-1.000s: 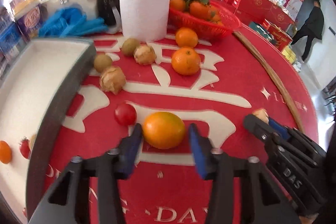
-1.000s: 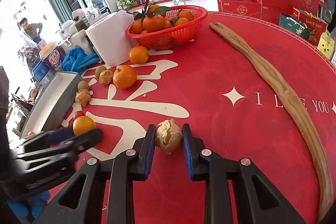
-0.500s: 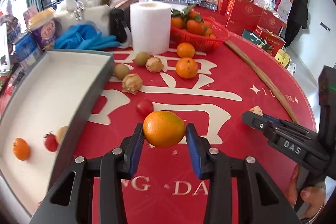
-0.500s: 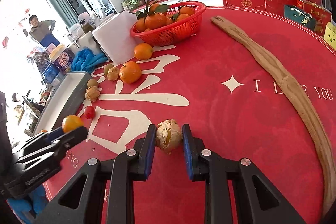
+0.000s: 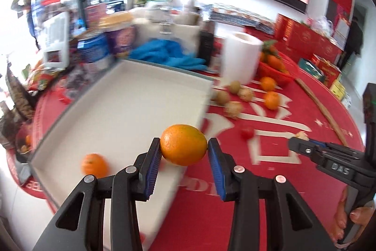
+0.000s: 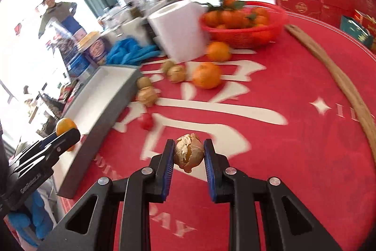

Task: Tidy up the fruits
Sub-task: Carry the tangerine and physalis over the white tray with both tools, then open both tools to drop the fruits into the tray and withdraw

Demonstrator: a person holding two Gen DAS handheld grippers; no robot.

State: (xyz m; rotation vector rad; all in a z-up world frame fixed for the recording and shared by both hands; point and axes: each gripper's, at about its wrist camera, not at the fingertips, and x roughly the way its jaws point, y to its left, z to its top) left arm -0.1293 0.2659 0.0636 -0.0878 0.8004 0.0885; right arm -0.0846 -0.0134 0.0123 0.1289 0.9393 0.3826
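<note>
Orange (image 5: 183,148) clamped between left fingers (image 5: 153,165), above tray (image 5: 122,114).

Left gripper (image 5: 184,152) points downward, fingers (image 5: 152,164) clamping an orange (image 5: 183,148); right gripper (image 6: 189,154) at its 3 o'clock pinches a husked fruit (image 6: 188,153).

Background clutter (image 5: 112,39) motion-blurred; red object (image 5: 162,162) behind left tongs (image 5: 184,160), perhaps tomato.

Red table (image 6: 293,157) bears white tray (image 5: 131,109), loose fruit, basket (image 6: 244,32).
</note>
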